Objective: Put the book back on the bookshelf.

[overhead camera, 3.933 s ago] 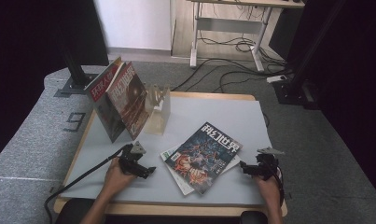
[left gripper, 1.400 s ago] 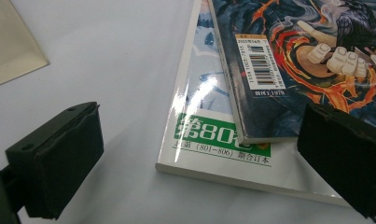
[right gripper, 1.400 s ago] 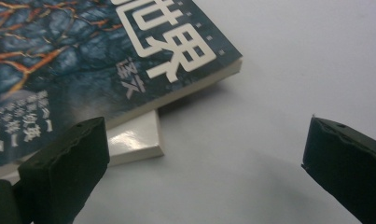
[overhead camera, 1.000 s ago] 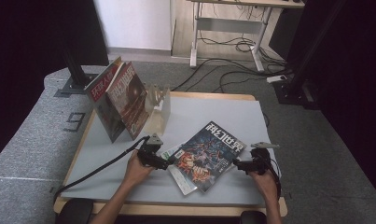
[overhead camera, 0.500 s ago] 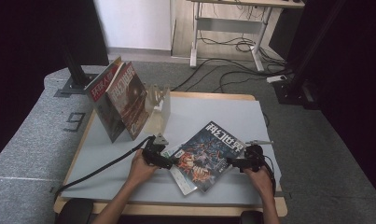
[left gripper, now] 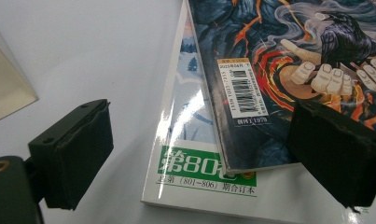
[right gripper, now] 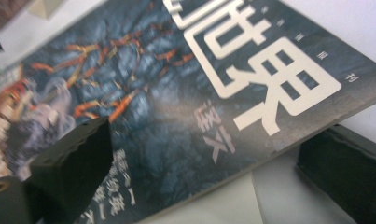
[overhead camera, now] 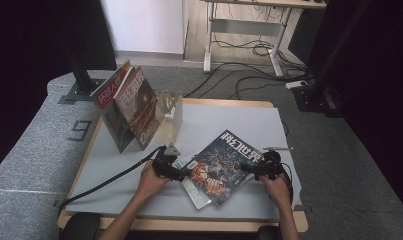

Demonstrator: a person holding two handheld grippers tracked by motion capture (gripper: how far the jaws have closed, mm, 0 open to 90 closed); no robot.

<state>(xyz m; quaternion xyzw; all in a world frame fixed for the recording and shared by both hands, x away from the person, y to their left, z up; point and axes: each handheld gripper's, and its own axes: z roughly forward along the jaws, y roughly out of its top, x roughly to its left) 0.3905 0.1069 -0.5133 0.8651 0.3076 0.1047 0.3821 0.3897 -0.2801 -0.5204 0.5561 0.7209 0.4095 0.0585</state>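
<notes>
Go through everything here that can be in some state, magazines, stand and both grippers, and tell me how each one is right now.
Dark fantasy-cover magazine: closed, flat, lying askew on top of another.
White magazine with green label: closed, flat, mostly covered.
Two red-covered magazines: standing, leaning in the stand.
Clear acrylic stand: upright on the table.
Left gripper: open, jaws either side of the stacked magazines' corner.
Right gripper: open, jaws straddling the dark magazine's edge.

We see grey speckled carpet floor (overhead camera: 34, 150), a pale white wall (overhead camera: 141, 25), and a light wooden desk on white metal legs (overhead camera: 244, 25) beyond.
</notes>
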